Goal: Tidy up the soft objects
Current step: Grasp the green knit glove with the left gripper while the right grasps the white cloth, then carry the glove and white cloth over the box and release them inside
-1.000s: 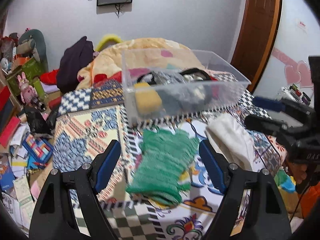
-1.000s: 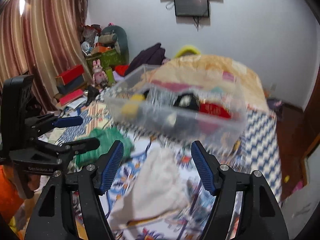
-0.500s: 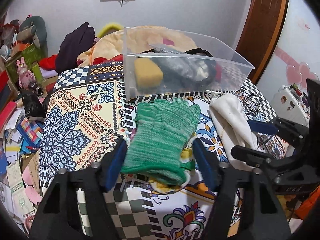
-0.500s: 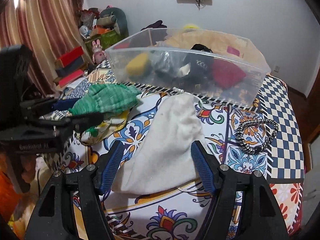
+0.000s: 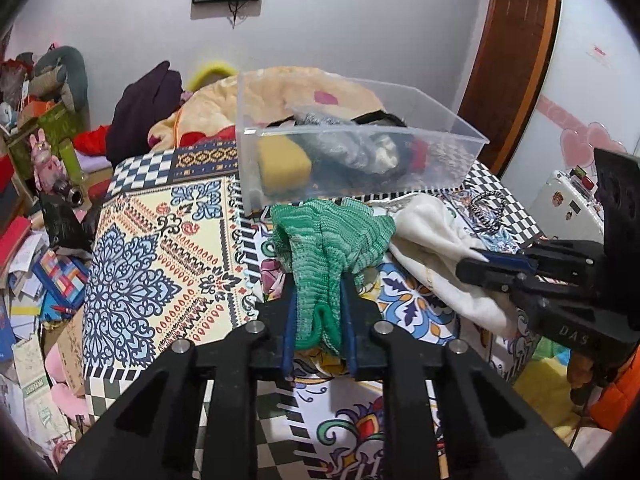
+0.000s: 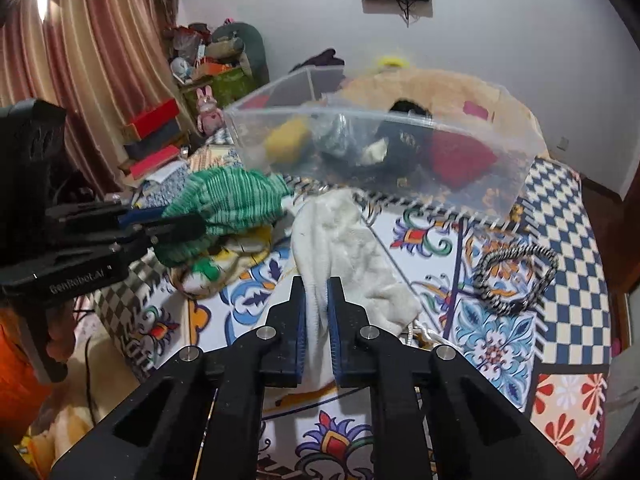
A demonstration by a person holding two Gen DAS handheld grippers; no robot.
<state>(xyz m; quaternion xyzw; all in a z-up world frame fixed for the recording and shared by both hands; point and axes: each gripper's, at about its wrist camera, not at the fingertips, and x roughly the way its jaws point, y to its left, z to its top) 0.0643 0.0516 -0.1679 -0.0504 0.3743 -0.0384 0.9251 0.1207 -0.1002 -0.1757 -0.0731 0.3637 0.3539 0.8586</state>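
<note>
Grippers pinch tight, left on green knit, right on white cloth, so we should lift both slowly into the bin.

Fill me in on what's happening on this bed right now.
A person is tidying soft things with a handheld gripper in each hand. The left gripper is shut on the green knitted cloth, and the right gripper is shut on the white cloth. Both cloths lie on the patterned bedspread, in front of the clear plastic bin. The bin already holds a yellow sponge and some dark items. A beaded bracelet lies to the right.
</note>
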